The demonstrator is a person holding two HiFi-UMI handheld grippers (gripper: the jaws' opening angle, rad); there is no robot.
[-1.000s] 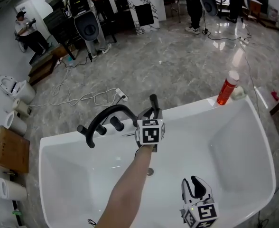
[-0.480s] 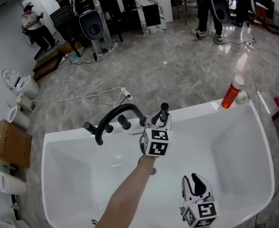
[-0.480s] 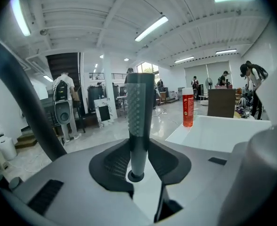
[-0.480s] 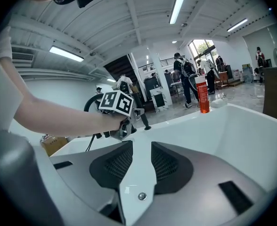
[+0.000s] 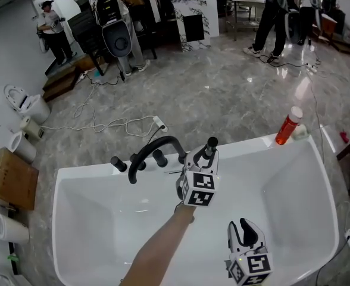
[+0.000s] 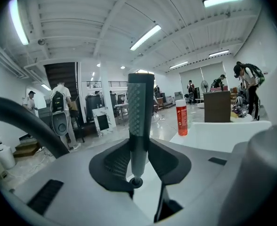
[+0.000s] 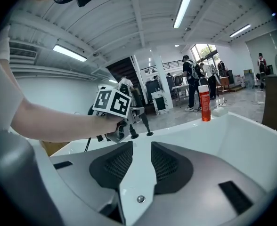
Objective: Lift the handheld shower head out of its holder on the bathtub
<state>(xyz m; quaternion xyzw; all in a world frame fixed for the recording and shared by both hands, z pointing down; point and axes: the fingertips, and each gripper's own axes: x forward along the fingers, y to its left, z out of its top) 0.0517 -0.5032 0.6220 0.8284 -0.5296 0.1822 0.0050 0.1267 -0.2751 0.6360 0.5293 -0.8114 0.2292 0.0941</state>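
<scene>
Left gripper view is showing left gripper (image 6: 138, 147) clamping shower head (image 6: 141, 102), seemingly out of its holder; right gripper (image 7: 137, 157) gaping empty

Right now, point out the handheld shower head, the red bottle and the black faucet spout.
handheld shower head (image 6: 141, 112): left gripper view, textured grey handle.
red bottle (image 5: 286, 130): head view, red body.
black faucet spout (image 5: 163, 140): head view, top of arch.

red bottle (image 5: 288, 127): upright | white cable (image 5: 97, 126): loose on floor (image 5: 222, 82) | cardboard box (image 5: 11, 179): far left
</scene>
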